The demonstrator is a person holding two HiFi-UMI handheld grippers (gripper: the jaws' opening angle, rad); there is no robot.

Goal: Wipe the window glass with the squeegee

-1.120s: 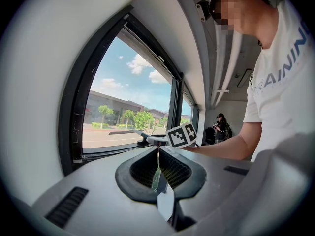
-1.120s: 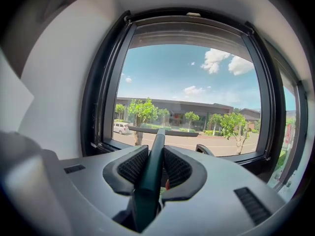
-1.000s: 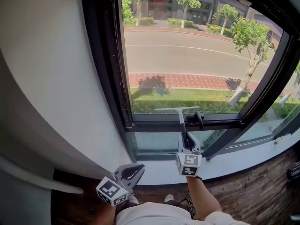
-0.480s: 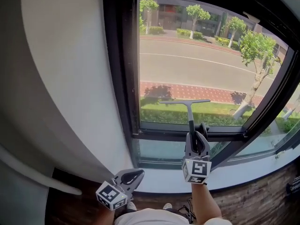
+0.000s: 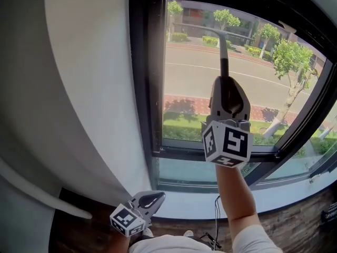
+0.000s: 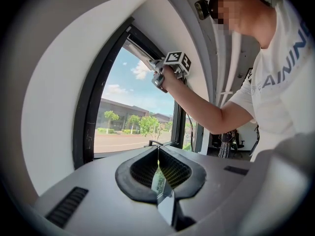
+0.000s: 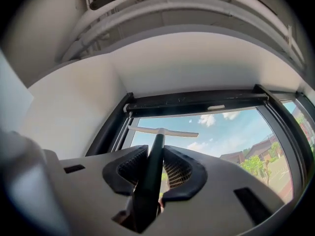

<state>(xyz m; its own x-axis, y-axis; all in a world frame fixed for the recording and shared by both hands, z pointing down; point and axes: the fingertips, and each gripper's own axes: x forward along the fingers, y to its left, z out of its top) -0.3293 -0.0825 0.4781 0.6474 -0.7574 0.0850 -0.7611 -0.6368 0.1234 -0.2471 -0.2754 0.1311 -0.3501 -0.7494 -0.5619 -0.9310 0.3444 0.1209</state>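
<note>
Dark squeegee (image 5: 223, 49) handle clamped by right gripper (image 7: 156, 156) fingers | blade near top of window glass (image 5: 187, 83) | left gripper (image 6: 158, 155) fingers together

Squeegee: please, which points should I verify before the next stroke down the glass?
1. The right tool is shut on the squeegee handle: ok.
2. The blade sits high on the window glass, just under the top frame: ok.
3. Blade pressed flat against the glass: cannot tell.
4. The left tool is shut and empty, held low, apart from the glass: ok.
5. Glass wet or soaped: cannot tell.
</note>
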